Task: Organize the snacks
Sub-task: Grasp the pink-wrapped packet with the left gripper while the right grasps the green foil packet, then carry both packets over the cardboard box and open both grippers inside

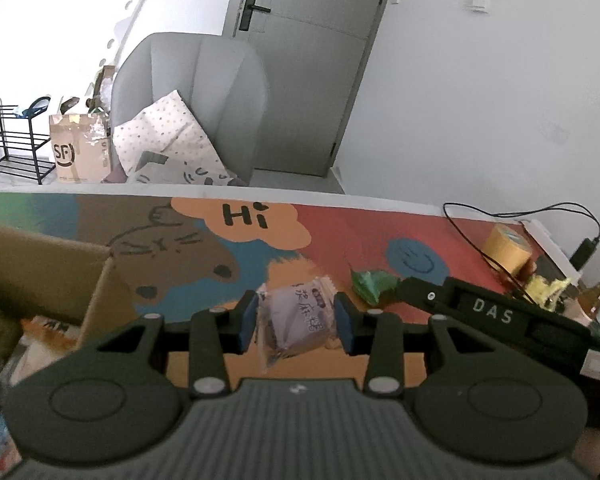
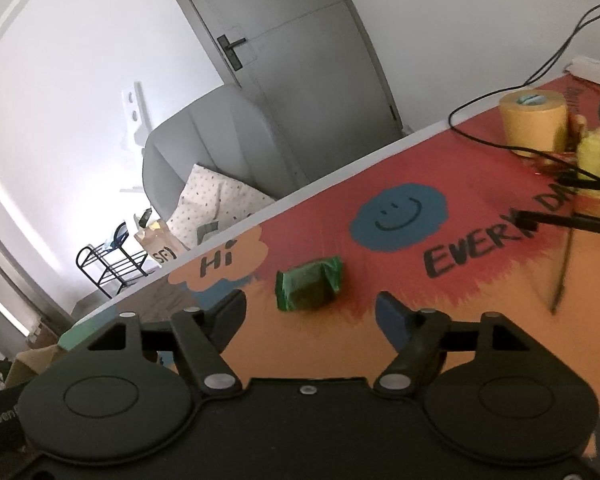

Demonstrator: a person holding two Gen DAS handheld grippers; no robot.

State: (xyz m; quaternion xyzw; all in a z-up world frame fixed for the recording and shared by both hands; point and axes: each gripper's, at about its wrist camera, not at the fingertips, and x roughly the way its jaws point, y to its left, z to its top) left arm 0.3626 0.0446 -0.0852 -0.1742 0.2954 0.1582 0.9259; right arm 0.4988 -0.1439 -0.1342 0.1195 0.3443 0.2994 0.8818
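My left gripper [image 1: 296,322] is shut on a pale purple snack packet [image 1: 296,326] with dark lettering, held above the colourful table mat [image 1: 340,236]. A small green-wrapped snack [image 1: 374,284] lies on the mat just beyond and to the right. The right wrist view shows that green snack [image 2: 310,288] lying flat on the mat just ahead of my right gripper [image 2: 312,316], whose jaws stand wide apart with nothing between them. The right gripper's black body [image 1: 496,312] reaches in from the right of the left wrist view.
An open cardboard box [image 1: 44,264] with packets inside stands at the left edge of the table. A yellow tape roll [image 2: 534,120], a yellow crinkled packet [image 2: 598,152] and black cables [image 2: 512,92] sit at the right. A grey armchair [image 1: 196,92] stands beyond the table.
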